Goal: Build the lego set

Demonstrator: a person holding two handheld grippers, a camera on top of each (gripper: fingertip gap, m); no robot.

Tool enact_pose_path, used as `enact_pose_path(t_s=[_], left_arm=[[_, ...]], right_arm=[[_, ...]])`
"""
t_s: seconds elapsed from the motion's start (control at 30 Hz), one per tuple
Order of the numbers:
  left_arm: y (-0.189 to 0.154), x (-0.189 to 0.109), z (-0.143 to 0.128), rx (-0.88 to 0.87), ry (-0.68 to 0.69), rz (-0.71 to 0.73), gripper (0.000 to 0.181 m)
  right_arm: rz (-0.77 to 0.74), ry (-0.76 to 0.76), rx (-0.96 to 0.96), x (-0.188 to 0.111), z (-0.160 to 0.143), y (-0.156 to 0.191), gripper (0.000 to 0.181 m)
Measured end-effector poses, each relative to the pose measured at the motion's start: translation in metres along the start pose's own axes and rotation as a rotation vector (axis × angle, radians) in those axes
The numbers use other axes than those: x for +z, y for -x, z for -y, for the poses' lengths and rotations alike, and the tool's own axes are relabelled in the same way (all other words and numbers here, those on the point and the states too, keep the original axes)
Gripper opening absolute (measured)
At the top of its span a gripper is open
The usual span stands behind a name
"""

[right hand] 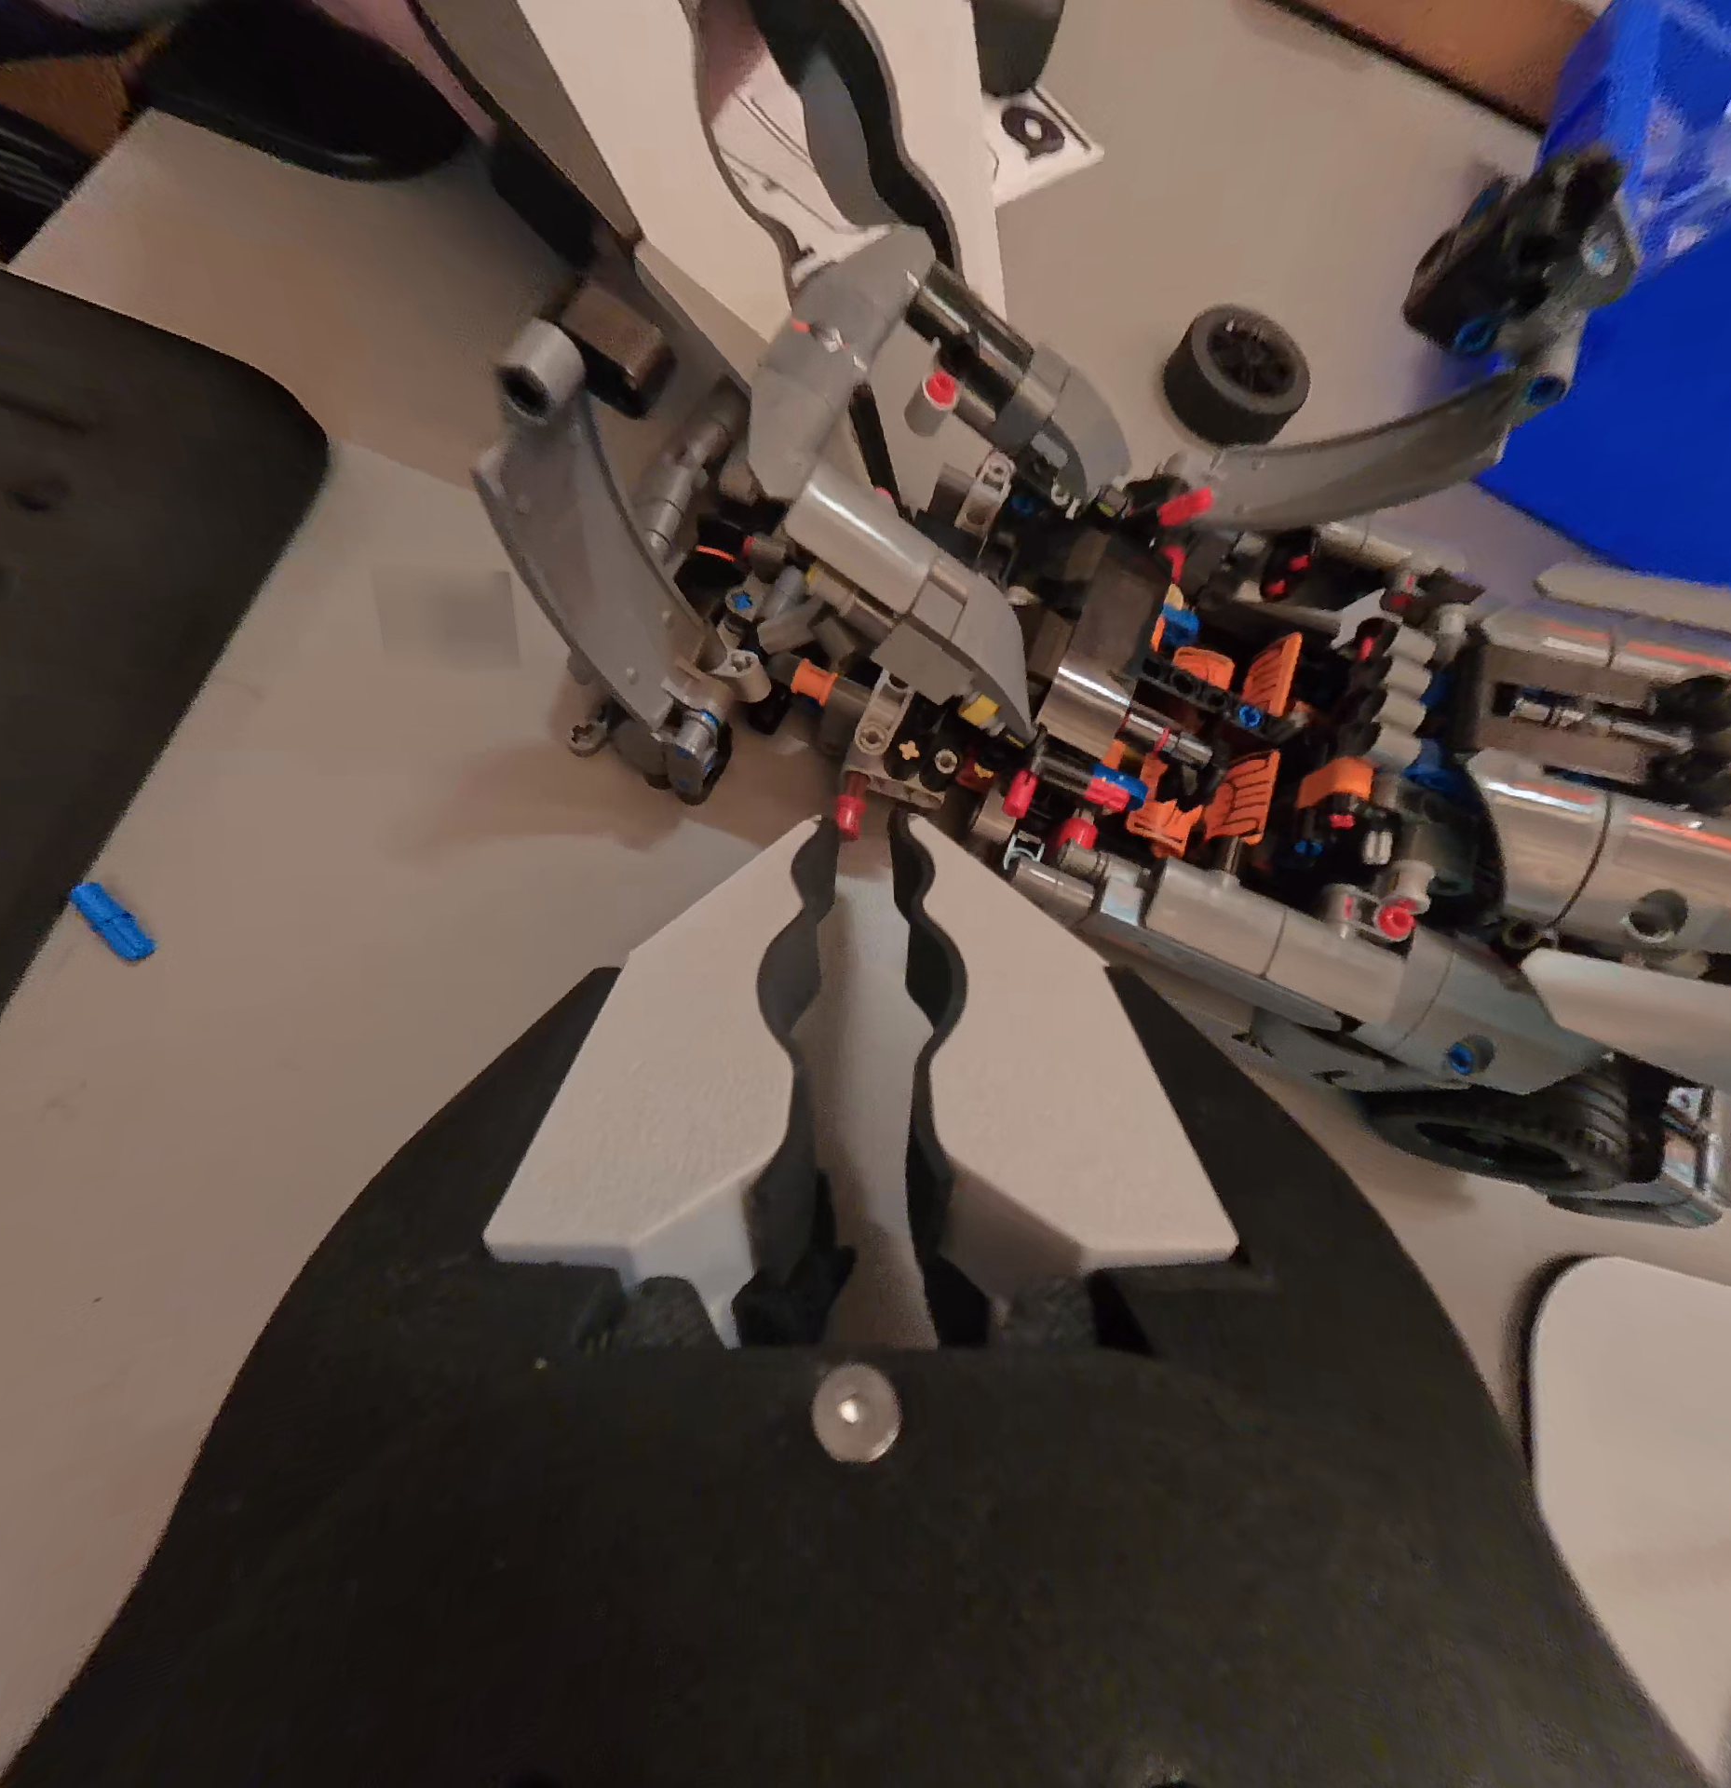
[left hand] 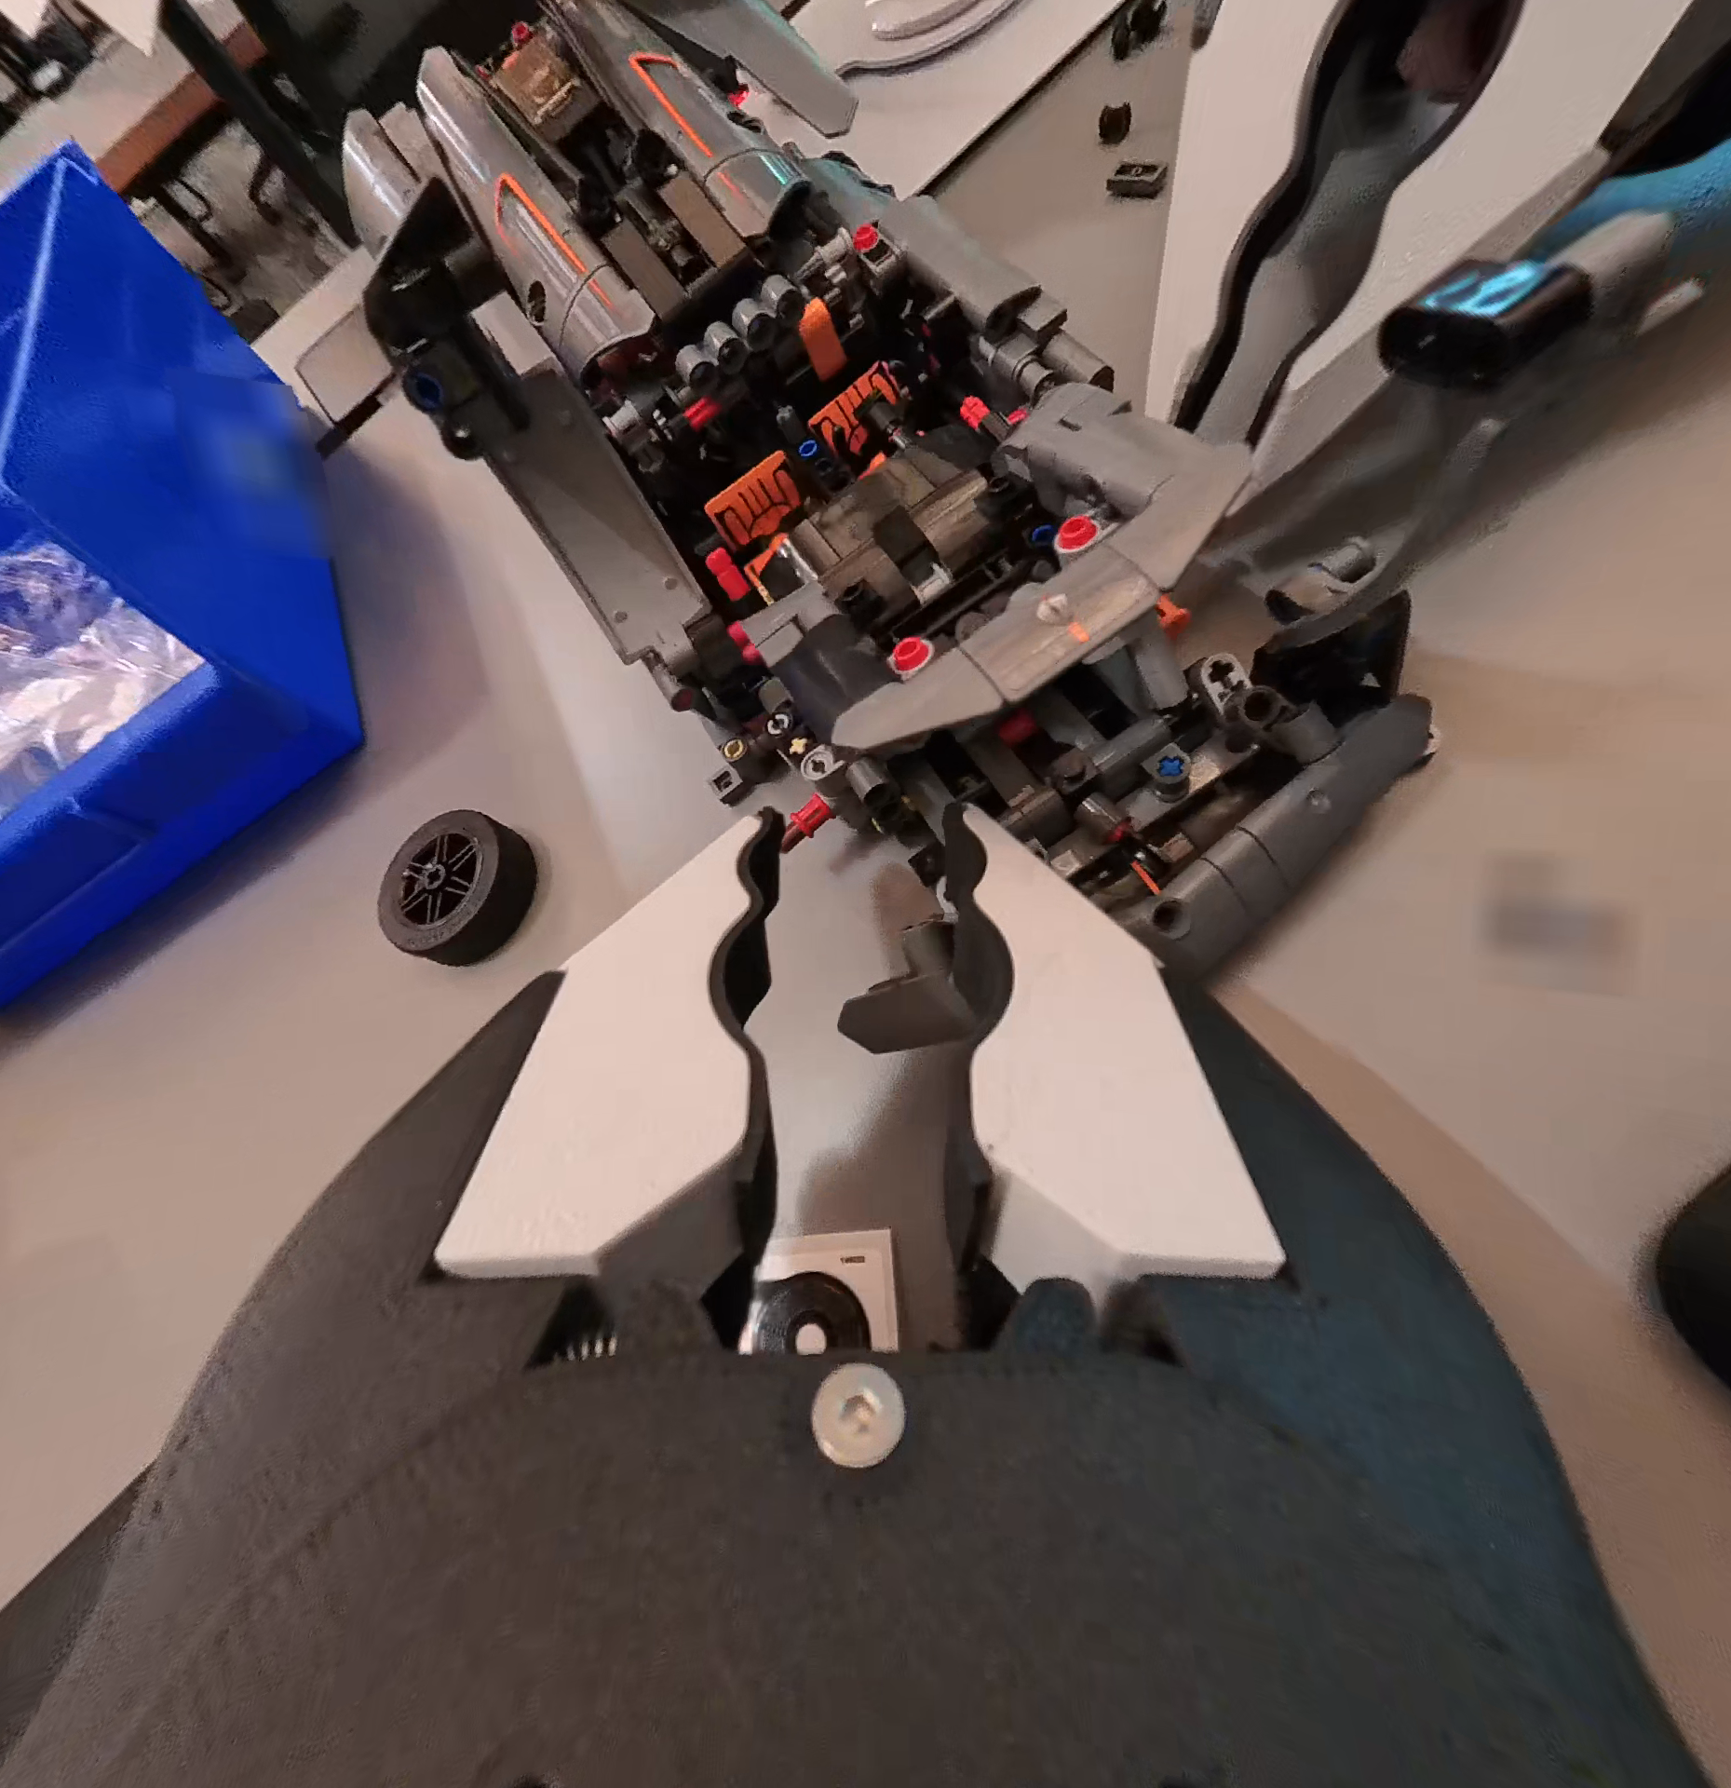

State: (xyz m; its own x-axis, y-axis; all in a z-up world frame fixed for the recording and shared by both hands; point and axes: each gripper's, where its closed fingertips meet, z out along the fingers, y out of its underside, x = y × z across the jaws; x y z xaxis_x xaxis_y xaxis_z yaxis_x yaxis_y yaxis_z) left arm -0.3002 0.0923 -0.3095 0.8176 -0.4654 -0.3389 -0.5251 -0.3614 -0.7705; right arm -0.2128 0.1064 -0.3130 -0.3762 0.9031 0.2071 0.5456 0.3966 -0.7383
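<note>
Left hand-held gripper (left hand: 856,851): white wedge fingers with wavy black inner pads, parted, with a small dark grey angled piece (left hand: 908,997) sitting against the right pad (left hand: 977,958). Can't tell if it's actually pinched; the left pad looks clear of it. The tips sit just short of a red pin (left hand: 811,813) poking from the car's nose.

Right hand-held gripper (right hand: 859,832): same build, jaws narrowly apart, tips on either side of the same red pin (right hand: 848,811), with nothing clearly clamped.

The lego car (left hand: 842,464) itself is a long, half-built Technic thing lying on the smooth pale bench (left hand: 213,1113): matte grey curved panels, black beams, orange seats, red and blue pins all over. A loose rubbery black wheel (left hand: 458,888) with a spoked hub sits just beside the nose, between the car and a glossy blue plastic bin (left hand: 145,542) holding crinkly clear bags. A ribbed blue pin (right hand: 112,921) lies by itself near a black mat (right hand: 116,581) towards the bench edge.
</note>
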Motion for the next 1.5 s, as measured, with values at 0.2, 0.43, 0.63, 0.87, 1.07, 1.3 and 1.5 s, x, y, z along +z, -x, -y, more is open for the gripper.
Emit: enact_pose_path(t_s=[0.2,0.43,0.63,0.87,1.07,1.3,1.5], left_arm=[[-0.002,0.004,0.001,0.010,0.002,-0.032,0.029],[-0.005,0.007,0.002,0.034,0.007,-0.040,0.021],[-0.007,0.008,0.003,0.053,0.005,-0.045,0.016],[-0.007,0.009,0.003,0.054,0.005,-0.043,0.015],[-0.007,0.009,0.003,0.061,0.004,-0.035,0.015],[-0.007,0.009,0.004,0.074,0.001,-0.027,0.015],[-0.007,0.010,0.005,0.084,-0.002,-0.025,0.015]], right_arm=[[-0.013,-0.076,-0.148,0.001,0.015,0.013,0.010],[-0.119,-0.079,-0.250,0.009,0.023,0.008,0.012],[-0.181,-0.068,-0.366,0.015,0.022,0.005,0.006],[-0.200,-0.079,-0.487,0.016,0.024,0.006,0.000],[-0.182,-0.089,-0.491,0.015,0.024,0.008,0.000],[-0.071,-0.060,-0.232,0.013,0.013,0.010,0.007],[-0.027,-0.131,0.063,0.014,0.024,0.007,0.004]])
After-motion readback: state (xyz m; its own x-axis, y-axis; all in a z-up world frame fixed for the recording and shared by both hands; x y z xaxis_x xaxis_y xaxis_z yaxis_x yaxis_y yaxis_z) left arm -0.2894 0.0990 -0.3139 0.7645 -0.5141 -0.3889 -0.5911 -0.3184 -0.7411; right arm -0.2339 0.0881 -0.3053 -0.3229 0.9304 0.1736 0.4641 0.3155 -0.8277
